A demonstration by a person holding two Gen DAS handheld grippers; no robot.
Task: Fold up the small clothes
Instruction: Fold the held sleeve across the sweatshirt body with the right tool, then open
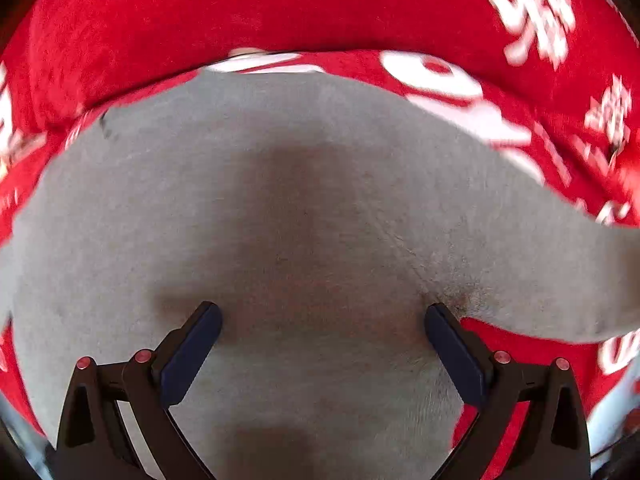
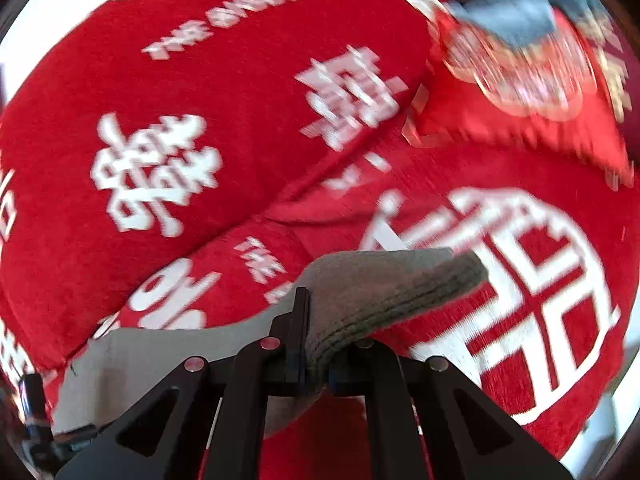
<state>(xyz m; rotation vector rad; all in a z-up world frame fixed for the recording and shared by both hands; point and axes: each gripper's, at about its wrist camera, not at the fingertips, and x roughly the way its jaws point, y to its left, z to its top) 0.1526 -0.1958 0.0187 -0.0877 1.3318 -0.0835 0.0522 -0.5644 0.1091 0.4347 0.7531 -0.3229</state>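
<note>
Honestly, the grey garment (image 1: 320,208) could slip or bunch, since the right gripper (image 2: 304,336) pinches only its ribbed edge while the left gripper (image 1: 323,344) hovers wide apart, holding nothing. It's plain soft grey knit, lying on the red blanket (image 2: 200,80).

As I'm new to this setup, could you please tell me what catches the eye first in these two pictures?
The bright red blanket with bold white characters fills both views. On it lies a grey garment, spread wide beneath the open left hand-held gripper. The right hand-held gripper is shut on the garment's ribbed edge, low in the middle of its view; a blue-grey cloth sits top right.
</note>
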